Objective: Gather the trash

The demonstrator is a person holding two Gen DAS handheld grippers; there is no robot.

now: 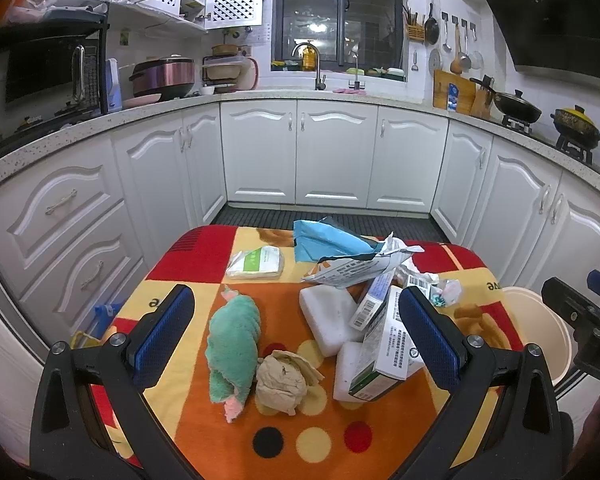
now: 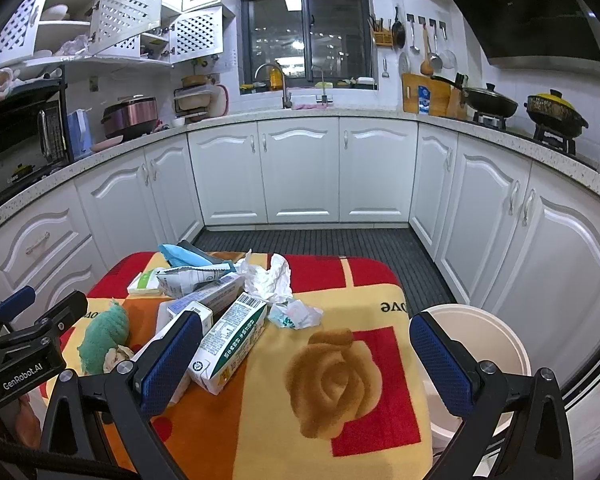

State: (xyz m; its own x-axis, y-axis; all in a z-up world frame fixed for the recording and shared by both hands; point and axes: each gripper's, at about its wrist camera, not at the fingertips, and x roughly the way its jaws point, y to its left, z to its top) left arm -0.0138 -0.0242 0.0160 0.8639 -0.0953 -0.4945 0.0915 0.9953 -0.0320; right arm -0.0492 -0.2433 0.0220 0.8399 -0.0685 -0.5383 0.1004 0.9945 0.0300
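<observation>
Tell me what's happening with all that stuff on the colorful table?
A person holds two grabber tools over a table covered by a colorful blanket, getting ready to collect trash. Both the left gripper and the right gripper are open and holding nothing yet. Boxes, like the green-and-white carton, crumpled tissue, a brown paper ball and a green cloth lie waiting. A cream bin stands beside the table.
</observation>
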